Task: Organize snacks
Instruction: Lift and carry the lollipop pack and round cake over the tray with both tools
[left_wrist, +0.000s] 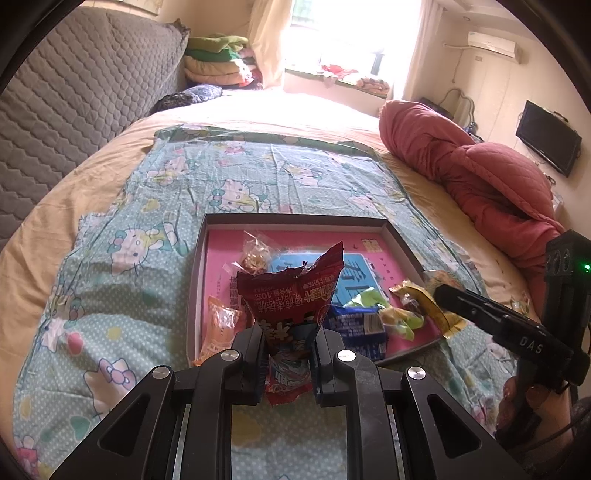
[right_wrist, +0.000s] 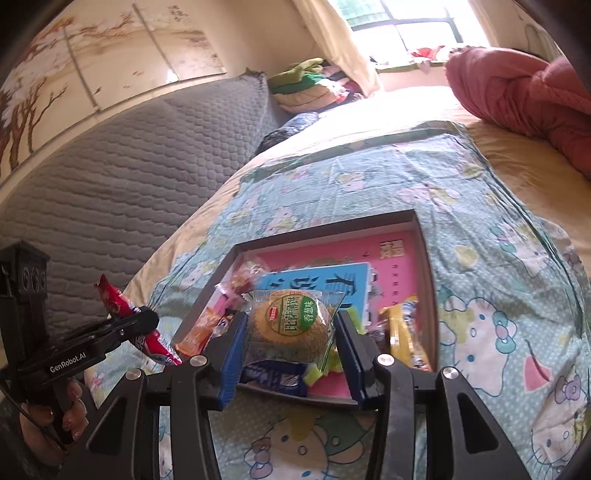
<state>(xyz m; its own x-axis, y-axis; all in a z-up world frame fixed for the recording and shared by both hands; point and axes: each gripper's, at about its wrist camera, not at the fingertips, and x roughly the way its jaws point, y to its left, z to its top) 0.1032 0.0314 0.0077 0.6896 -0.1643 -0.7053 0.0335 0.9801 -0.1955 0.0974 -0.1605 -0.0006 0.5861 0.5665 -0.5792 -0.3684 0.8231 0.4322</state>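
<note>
My left gripper (left_wrist: 289, 345) is shut on a red snack packet (left_wrist: 295, 295) and holds it upright over the near edge of a shallow box (left_wrist: 295, 220) with a pink bottom. The packet also shows in the right wrist view (right_wrist: 122, 306). My right gripper (right_wrist: 291, 345) is shut on a clear packet with a round yellow biscuit (right_wrist: 291, 325), just above the box's near side (right_wrist: 424, 258). Inside the box lie an orange packet (left_wrist: 219, 328), a blue packet (left_wrist: 356, 328), a green sweet (left_wrist: 399, 317), a yellow wrapper (left_wrist: 424, 299) and a clear-wrapped sweet (left_wrist: 255, 254).
The box sits on a Hello Kitty sheet (left_wrist: 147, 229) spread over a bed. A red quilt (left_wrist: 491, 177) is bundled at the right. A grey padded headboard (left_wrist: 74, 96) runs along the left. Folded bedding (left_wrist: 218, 59) is stacked by the window.
</note>
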